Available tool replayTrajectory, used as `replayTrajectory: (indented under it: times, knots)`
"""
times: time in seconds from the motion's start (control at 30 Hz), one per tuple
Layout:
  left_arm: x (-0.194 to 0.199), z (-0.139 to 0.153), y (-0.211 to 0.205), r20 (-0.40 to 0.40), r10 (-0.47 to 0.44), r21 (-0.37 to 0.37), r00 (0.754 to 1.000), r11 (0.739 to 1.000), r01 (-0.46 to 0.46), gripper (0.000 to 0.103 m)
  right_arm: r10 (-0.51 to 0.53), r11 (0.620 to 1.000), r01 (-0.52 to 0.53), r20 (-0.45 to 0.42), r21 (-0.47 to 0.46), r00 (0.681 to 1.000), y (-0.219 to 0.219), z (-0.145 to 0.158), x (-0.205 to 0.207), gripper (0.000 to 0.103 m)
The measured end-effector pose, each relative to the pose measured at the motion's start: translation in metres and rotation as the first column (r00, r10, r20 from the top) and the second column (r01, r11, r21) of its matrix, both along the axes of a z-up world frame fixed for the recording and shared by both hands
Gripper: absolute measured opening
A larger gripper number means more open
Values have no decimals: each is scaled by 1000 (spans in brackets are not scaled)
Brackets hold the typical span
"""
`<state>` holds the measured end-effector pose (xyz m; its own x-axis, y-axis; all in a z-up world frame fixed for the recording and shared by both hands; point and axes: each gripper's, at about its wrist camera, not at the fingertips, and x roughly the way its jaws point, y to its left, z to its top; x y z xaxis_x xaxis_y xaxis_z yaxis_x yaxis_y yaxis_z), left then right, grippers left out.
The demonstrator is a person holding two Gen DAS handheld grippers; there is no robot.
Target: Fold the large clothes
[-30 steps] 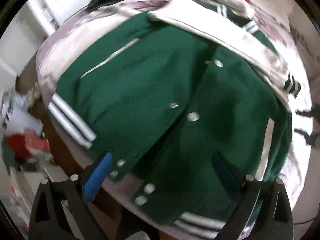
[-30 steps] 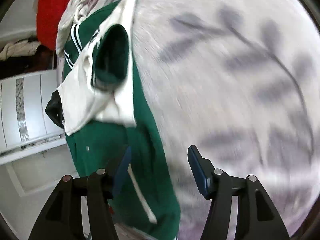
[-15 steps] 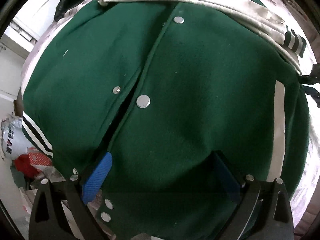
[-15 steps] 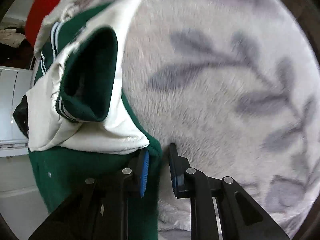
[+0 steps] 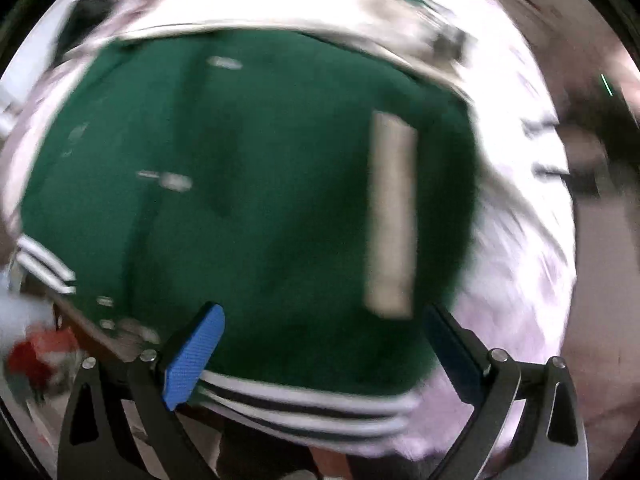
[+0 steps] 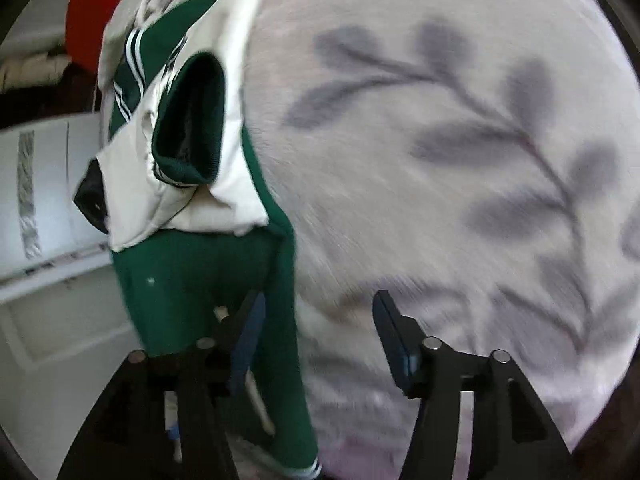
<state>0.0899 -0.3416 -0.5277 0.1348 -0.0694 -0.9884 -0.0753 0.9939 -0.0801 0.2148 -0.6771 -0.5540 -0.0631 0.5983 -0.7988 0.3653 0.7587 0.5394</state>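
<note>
place: home bedroom | shown by: leaf-print fleece blanket [image 6: 460,168] on a bed — white panelled cabinet [image 6: 44,208] beside it

We see a pale fleecy blanket [image 6: 460,200] printed with grey leafy branches, filling most of the right wrist view. Beyond it, at the top left, lies a red cloth [image 6: 100,4]. To the left stands a white cabinet [image 6: 44,200] with a patterned strip down one panel, and a small black item [image 6: 91,196] shows against it. In the blurred left wrist view we make out red and white clutter [image 5: 36,356] at the lower left.
</note>
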Motion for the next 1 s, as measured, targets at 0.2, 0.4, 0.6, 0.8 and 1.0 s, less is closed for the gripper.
replayTrajectory:
  times: [0.2,0.4,0.6,0.8,1.0]
  knots:
    - [-29,-60,-84,-80,-296,175,952,936,306,93,-31,999,32,-19,22,999,-33,2,-21,69]
    - [-33,-40,-46,41,-183,75,982,981,179,18,-60,979,39,101,200,993,-16,-14,47,93]
    - [-35,4,-14,116,-127,28,985,992,125,14,-53,947,9,130,321,990,47,-53,136,98]
    - [-33,36,14,151,-16,-52,988,998,24,13,-60,953,28,97,303,993,87,-56,156,30]
    - [-33,90,82,203,159,-175,966,977,-124,13,34,992,-53,164,111,986,144,49,173,22]
